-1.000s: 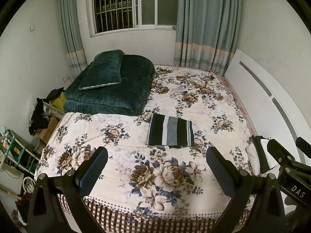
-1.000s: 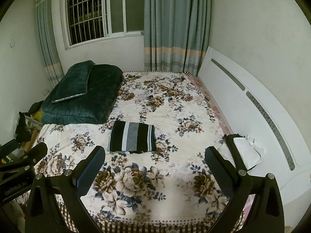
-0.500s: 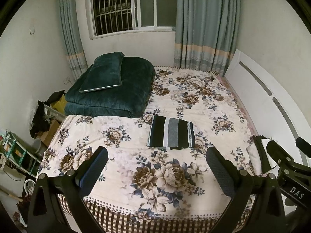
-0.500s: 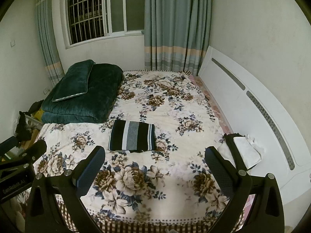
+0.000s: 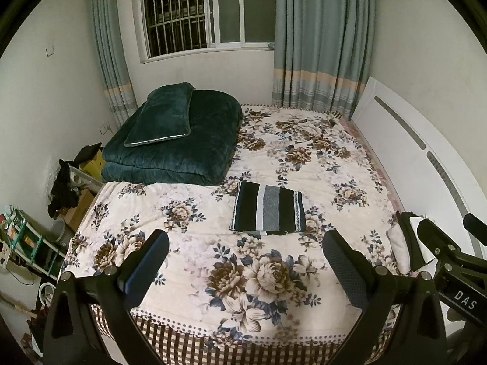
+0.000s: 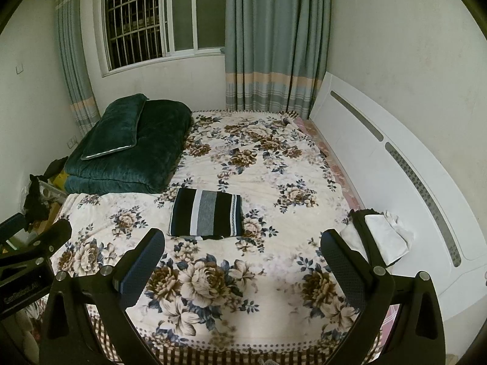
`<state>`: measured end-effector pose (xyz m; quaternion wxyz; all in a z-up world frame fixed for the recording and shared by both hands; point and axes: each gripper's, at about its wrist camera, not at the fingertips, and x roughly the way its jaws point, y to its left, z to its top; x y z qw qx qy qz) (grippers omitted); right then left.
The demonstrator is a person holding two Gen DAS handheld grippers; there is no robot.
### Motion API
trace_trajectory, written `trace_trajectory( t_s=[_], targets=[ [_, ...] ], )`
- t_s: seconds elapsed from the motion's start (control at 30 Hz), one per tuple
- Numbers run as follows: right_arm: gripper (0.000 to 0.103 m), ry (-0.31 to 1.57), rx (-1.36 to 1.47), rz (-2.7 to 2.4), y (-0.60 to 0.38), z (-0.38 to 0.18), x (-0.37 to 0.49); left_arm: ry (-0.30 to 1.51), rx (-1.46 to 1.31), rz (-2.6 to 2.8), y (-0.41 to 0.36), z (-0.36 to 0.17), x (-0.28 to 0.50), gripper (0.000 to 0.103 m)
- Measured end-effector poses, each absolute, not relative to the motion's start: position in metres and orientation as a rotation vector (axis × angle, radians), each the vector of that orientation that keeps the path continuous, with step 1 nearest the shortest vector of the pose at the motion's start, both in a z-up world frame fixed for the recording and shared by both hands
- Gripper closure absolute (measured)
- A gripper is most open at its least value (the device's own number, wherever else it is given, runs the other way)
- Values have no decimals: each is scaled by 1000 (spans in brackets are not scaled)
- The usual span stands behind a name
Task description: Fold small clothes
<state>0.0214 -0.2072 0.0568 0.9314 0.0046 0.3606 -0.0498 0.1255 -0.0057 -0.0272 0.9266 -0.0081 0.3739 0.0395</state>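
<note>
Tongs [image 5: 245, 258] agape above flat striped knit [image 5: 268, 206].

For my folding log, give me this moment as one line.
left gripper: open, above bed | right gripper: open, above bed | striped garment: folded on floral bedspread | white and black clothes: by headboard

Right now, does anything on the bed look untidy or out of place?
Nothing stands out. The striped garment lies folded flat and square on the bed; the small pile of clothes sits by the headboard.
</note>
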Motion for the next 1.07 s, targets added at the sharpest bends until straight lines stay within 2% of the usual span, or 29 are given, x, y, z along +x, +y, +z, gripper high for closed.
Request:
trace_trajectory(
  t_s=[1.07],
  targets=[
    [0,739,7,-100,-208,58,23,749,-4,77,0,-16,130,0]
  ],
)
